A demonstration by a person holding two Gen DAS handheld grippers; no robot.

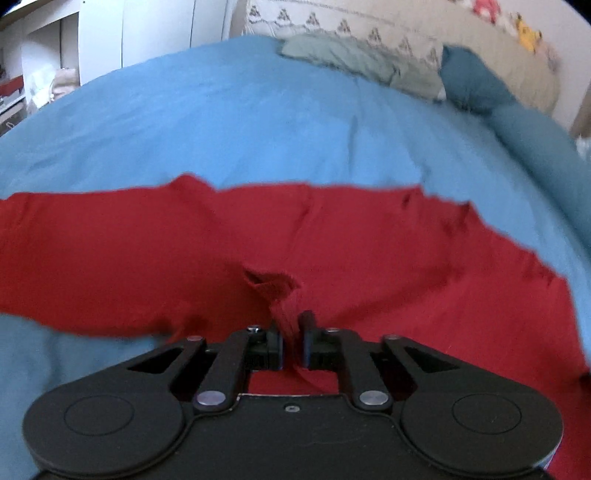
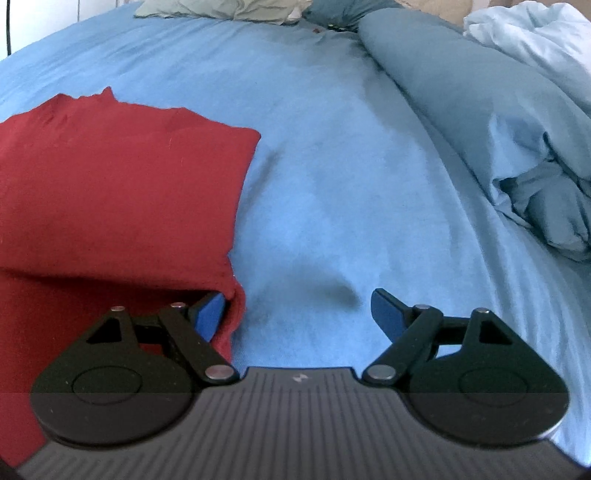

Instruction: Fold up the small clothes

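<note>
A small red garment (image 1: 332,240) lies spread across the blue bed sheet (image 1: 221,129). My left gripper (image 1: 293,339) is low over its near middle. Its jaws stand slightly apart, with a pinched-up ridge of red cloth still between the pads. In the right wrist view the red garment (image 2: 110,184) lies folded at the left, its right edge straight. My right gripper (image 2: 295,299) is wide open over bare sheet (image 2: 332,184). Its left finger (image 2: 210,314) touches the hanging corner of the red cloth, and its right finger (image 2: 388,314) is clear of it.
A rolled teal duvet (image 2: 480,129) and crumpled pale blue bedding (image 2: 535,48) run along the right side of the bed. A grey-green pillow (image 1: 351,59) and a patterned cushion (image 1: 369,29) lie at the far end. White furniture (image 1: 92,37) stands beyond the bed's left edge.
</note>
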